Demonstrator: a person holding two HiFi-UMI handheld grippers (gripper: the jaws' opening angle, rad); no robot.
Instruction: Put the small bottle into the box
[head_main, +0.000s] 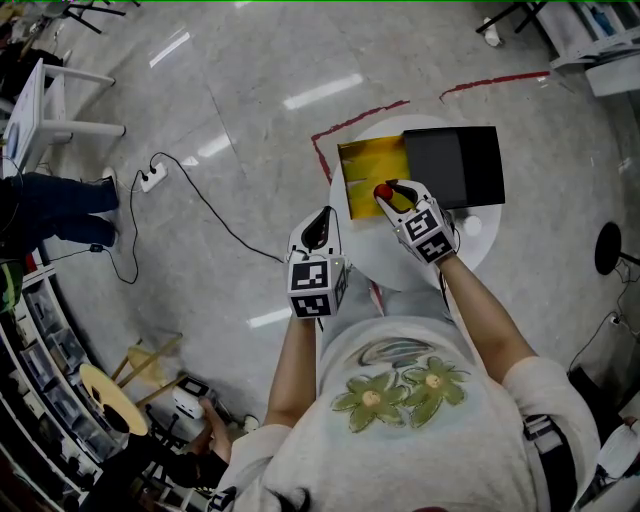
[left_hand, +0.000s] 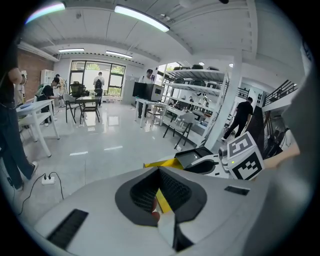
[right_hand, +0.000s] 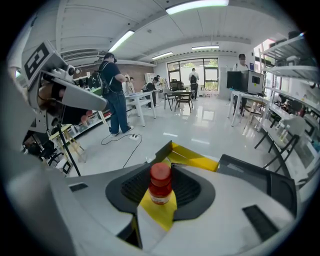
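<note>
While my right gripper's (head_main: 386, 194) fingers clamp the small bottle (right_hand: 161, 184) over the yellow box's (head_main: 362, 160) near edge, placing looks under way. Next I should lower it inside and release. My left gripper (head_main: 322, 222), fingers closed and empty, waits left of the box.

right gripper (head_main: 388, 192), arm extended, had its jaws clamped on the small bottle (right_hand: 161, 184) between them; left gripper (head_main: 321, 218), held back, had jaws together, empty.
</note>
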